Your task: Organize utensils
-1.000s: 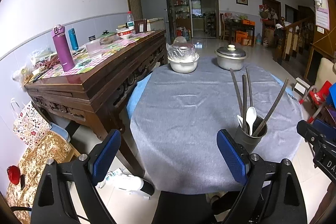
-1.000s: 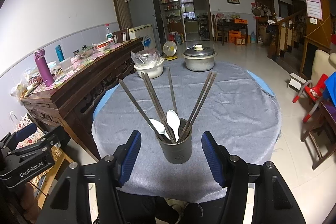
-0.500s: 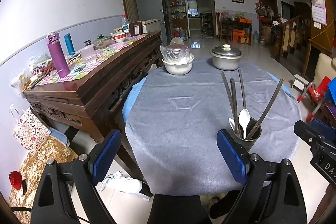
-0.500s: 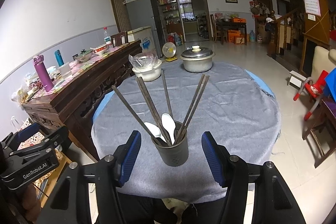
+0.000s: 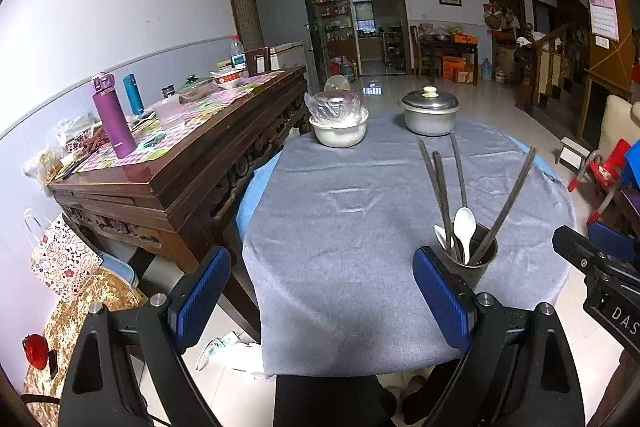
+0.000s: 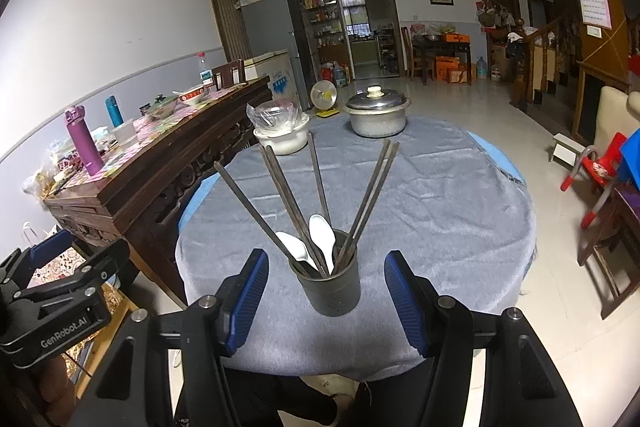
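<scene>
Right wrist view: the right gripper point(image 6: 326, 301) has its jaws spread either side of the cup point(image 6: 328, 287) without touching it; the cup stands near the tabletop's point(image 6: 440, 195) near edge, holding chopsticks point(image 6: 280, 183) and two white spoons point(image 6: 322, 233). The left gripper point(image 5: 322, 301), jaws spread and empty, hangs left of the cup. A pot point(image 6: 376, 115) and bowl point(image 6: 280, 139) sit at the far edge.
</scene>
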A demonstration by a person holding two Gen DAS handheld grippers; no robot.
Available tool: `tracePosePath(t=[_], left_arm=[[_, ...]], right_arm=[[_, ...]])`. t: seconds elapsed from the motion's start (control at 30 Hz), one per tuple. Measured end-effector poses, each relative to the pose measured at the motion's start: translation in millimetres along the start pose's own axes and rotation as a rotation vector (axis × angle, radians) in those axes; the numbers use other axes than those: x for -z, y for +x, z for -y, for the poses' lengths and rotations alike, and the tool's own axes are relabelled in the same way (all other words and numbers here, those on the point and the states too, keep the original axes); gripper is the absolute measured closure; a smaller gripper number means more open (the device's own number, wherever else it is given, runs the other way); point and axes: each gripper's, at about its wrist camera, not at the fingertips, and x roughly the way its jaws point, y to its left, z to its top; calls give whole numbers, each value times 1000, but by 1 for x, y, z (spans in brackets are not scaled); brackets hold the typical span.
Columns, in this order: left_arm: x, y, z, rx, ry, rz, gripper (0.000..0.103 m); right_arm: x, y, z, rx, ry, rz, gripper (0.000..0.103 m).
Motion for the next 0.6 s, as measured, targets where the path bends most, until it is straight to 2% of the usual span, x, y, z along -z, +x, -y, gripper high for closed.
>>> tracePosePath(t=[0.6], left_arm=[[-4, 23, -3, 26, -20, -33, 10]], right_arm=[[-7, 20, -2, 26, -17, -25, 39]])
